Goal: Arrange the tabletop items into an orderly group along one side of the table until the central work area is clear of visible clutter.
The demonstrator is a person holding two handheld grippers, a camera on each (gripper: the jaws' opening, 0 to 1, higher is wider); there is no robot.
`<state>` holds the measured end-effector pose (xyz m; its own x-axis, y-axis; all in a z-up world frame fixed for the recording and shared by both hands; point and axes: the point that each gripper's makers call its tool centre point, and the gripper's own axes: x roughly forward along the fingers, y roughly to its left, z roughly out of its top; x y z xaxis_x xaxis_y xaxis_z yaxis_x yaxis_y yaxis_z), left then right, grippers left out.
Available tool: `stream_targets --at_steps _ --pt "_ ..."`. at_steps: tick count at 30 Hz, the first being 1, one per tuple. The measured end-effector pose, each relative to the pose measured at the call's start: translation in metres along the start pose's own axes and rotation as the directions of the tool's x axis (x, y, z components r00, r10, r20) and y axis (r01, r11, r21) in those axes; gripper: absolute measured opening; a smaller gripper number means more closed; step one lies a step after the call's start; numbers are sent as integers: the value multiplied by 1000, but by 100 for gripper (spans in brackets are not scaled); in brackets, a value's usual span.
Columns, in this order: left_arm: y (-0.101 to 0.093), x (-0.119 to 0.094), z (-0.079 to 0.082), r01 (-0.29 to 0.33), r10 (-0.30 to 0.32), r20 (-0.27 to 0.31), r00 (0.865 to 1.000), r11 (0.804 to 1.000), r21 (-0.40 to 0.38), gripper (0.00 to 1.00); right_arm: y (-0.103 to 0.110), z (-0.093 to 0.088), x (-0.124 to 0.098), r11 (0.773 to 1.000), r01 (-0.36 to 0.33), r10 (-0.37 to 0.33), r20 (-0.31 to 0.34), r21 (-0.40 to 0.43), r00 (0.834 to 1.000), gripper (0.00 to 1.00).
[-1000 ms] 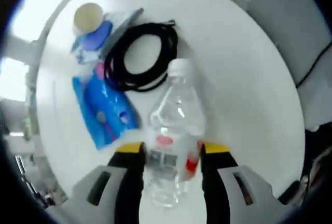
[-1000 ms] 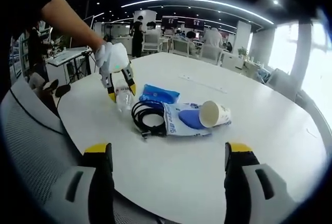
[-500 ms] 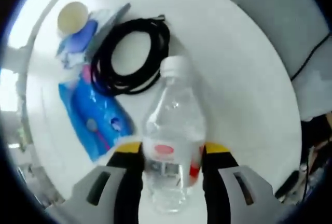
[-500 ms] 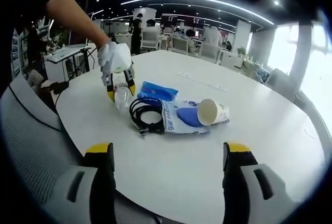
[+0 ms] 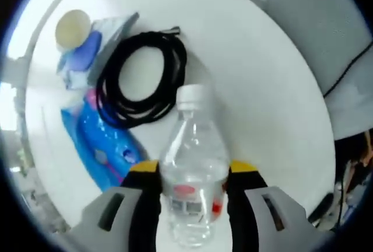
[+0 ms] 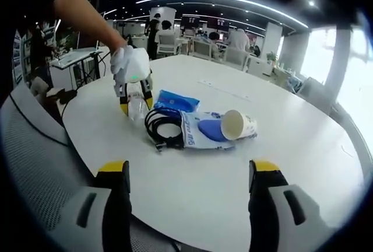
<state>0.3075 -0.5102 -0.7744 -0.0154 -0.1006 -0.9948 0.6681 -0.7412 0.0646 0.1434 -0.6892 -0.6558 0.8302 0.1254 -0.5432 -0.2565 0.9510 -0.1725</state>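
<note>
The clear plastic water bottle point(image 5: 192, 188) sits clamped between the yellow-tipped fingers of the left gripper point(image 5: 187, 173), which press its labelled lower body from both sides while the white cap points away from the camera. In the right gripper view the same bottle point(image 6: 136, 105) hangs cap-down under that gripper point(image 6: 134, 101), just above the white desk point(image 6: 303, 147) at the near-left edge of the clutter, so it seems to be carried rather than resting (whether its cap touches the desktop is hard to tell). Held by the body like this, it can be set down wherever the group is to form.

Just beyond the bottle lies a coiled black cable point(image 5: 140, 80), looped into a rough ring. Beside the coil is a blue plastic packet point(image 5: 102, 141), and farther out a white-and-blue pouch point(image 5: 96, 45) with a paper cup point(image 5: 73, 24) tipped on its side against it, its mouth open toward the right gripper view. These four things are bunched close together near the middle of the desk, touching or overlapping, which is the clutter that has to go to one side.

The right gripper point(image 6: 191, 176) hovers low over the near desk edge with its fingers spread wide and nothing between them, well apart from the pile, free to take the next item.
</note>
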Motion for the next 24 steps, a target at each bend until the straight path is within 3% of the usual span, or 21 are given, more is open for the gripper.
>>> stream_targets --at_steps 15,24 --pt "-2 -16 0 -19 22 44 999 997 -70 38 0 2 -1 1000 0 0 8 -1 1000 83" --pt "5 -36 -1 -51 68 83 994 981 -186 37 2 3 -2 1000 -6 6 14 -17 1000 83"
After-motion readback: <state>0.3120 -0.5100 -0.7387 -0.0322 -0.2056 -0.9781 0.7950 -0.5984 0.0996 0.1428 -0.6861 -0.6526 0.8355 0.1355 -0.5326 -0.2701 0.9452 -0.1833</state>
